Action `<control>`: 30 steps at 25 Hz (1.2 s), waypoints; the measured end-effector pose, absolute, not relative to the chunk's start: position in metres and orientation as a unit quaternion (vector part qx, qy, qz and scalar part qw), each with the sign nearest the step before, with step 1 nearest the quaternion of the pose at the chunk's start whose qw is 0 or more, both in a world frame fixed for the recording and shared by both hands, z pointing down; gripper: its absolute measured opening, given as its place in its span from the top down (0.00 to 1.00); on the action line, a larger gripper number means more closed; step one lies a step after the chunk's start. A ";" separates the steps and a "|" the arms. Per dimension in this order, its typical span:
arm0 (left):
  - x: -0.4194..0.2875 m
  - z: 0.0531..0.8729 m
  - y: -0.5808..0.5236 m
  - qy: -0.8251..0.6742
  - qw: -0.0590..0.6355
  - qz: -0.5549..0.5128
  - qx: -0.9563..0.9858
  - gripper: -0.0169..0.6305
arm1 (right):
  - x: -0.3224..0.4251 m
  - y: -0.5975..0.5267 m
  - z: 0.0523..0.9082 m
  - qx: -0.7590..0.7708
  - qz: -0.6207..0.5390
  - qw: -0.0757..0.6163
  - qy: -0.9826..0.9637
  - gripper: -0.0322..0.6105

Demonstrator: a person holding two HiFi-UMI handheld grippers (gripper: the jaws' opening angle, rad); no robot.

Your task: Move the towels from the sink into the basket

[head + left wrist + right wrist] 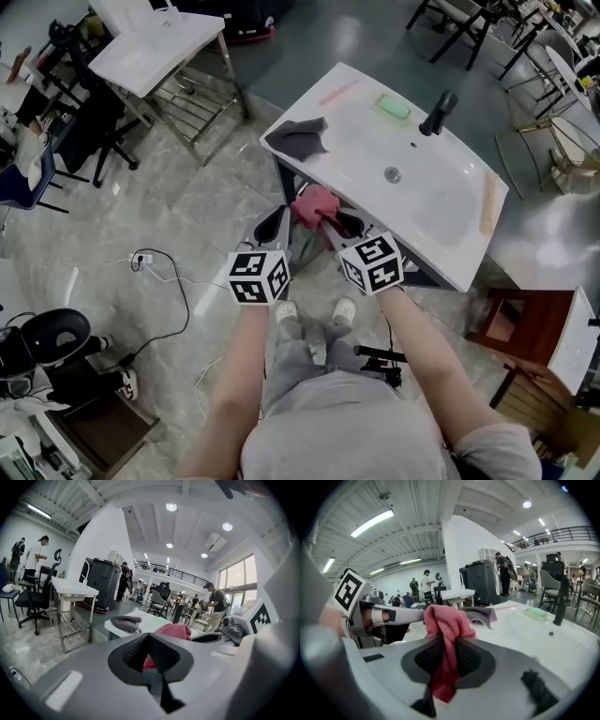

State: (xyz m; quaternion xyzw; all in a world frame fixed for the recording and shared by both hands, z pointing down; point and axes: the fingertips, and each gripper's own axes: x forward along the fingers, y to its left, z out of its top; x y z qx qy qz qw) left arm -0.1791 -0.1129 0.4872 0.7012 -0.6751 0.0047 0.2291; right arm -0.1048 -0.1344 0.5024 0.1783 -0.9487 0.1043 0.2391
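Just outside sink edge, pink towel clamped.

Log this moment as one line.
left gripper: shut on pink towel | right gripper: same towel | gray towel: on sink corner | basket: unseen

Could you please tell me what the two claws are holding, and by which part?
Both grip one pink towel: the right claw pinches a bunched fold, the left claw another part.
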 end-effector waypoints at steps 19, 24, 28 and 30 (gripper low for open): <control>-0.201 0.556 -0.086 -0.680 0.286 0.022 0.675 0.96 | -0.141 -0.122 0.635 0.150 0.165 0.330 -0.918 0.83; -0.210 0.566 -0.084 -0.674 0.288 0.036 0.679 0.96 | -0.164 -0.118 0.668 0.142 0.182 0.345 -0.910 0.83; -0.217 0.570 -0.086 -0.672 0.290 0.036 0.680 0.96 | -0.174 -0.114 0.691 0.134 0.199 0.362 -0.901 0.83; -0.217 0.574 -0.084 -0.668 0.292 0.039 0.683 0.96 | -0.177 -0.112 0.702 0.132 0.207 0.369 -0.897 0.83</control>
